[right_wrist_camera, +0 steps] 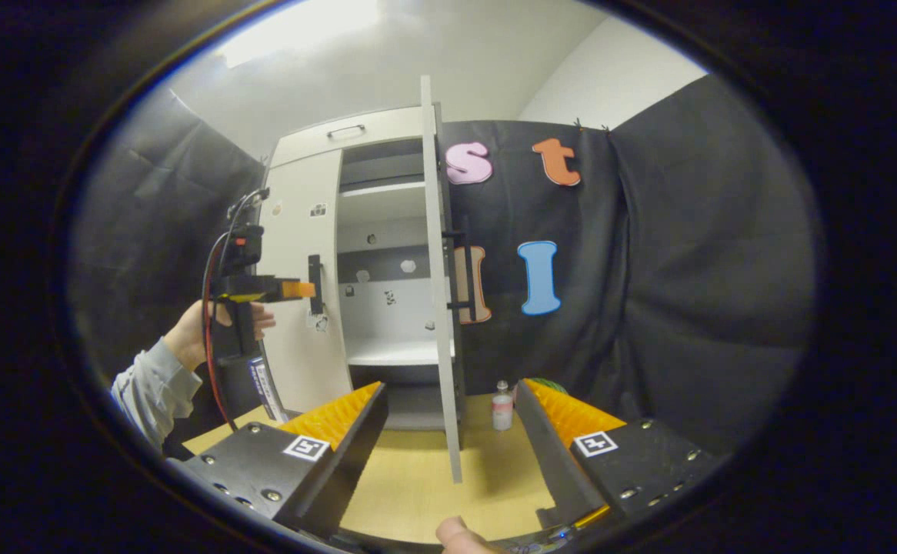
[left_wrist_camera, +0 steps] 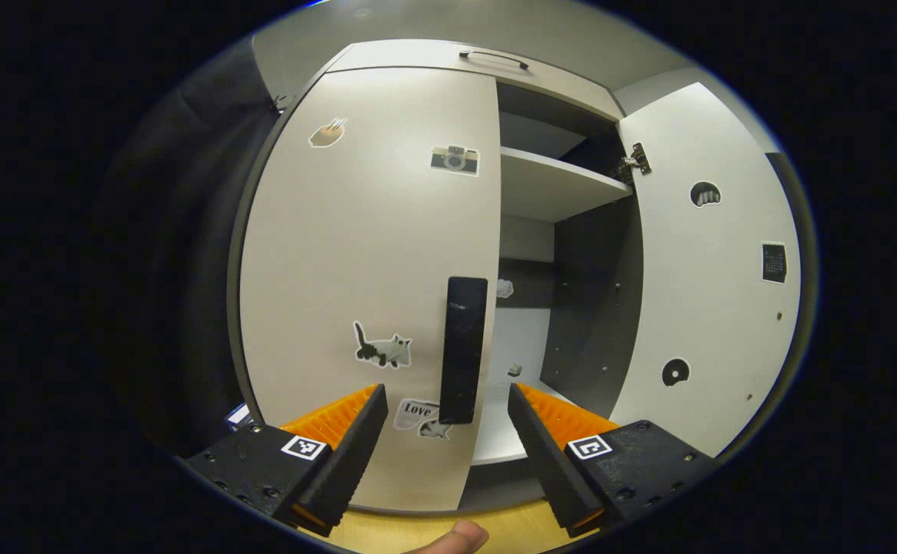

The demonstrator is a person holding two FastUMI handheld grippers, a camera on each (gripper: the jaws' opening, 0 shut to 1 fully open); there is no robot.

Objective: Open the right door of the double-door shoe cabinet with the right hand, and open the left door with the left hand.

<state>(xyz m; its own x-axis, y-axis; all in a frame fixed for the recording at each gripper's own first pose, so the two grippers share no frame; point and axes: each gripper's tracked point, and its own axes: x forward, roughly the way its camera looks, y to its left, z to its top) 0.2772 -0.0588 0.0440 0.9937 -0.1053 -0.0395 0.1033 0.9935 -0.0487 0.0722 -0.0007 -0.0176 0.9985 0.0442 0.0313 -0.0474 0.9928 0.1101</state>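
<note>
Between your left gripper's [left_wrist_camera: 445,408] wide-open fingers stands the closed left door's [left_wrist_camera: 371,254] handle [left_wrist_camera: 464,350], so close on it and pull, while beyond, the right door [left_wrist_camera: 706,269] already hangs open, your right gripper [right_wrist_camera: 448,408] spread empty.

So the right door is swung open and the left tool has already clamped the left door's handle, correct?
Not quite. The right door is swung open, but the left tool hasn't clamped: in the left gripper view its fingers stand apart on either side of the left door's handle, short of it. The left door is shut.
</note>
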